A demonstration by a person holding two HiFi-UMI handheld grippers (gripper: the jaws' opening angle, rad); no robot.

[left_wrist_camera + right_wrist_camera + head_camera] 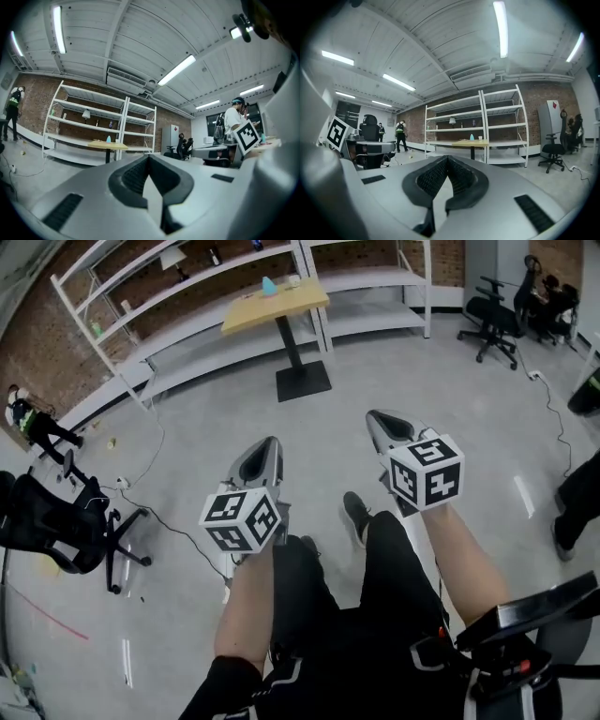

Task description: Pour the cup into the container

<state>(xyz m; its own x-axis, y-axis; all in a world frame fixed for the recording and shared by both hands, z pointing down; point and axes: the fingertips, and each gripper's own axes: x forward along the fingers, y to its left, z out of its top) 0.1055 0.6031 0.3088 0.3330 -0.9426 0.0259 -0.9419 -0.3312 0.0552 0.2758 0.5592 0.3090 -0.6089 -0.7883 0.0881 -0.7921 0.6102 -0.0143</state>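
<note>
Both claws level over bare floor (450, 381) in the lower half of the head view, pointing up-frame. Left gripper (270, 442) jaws fully together, pads meeting, nothing between; same in its own view (149, 157). Right gripper (375, 416) also clamped shut on nothing, confirmed in its own view (447, 158).

Task's things far off on a wooden pedestal table (281, 306) at upper middle of the head view, in front of white shelving (366, 282). On it a blue item (269, 285) with a white cup (293, 280) just beside, to its right. Both upright, apart. Too small to tell which is the container, or what either holds.

Key relation: table well apart from both claws, straight up-frame from the left one, up and left of the right one. Left of centre in the left gripper view (107, 145), slightly right of centre in the right gripper view (471, 143), so roughly between the two pointing lines. By judgement left marginally nearer. Could be either before or after pouring.
</note>
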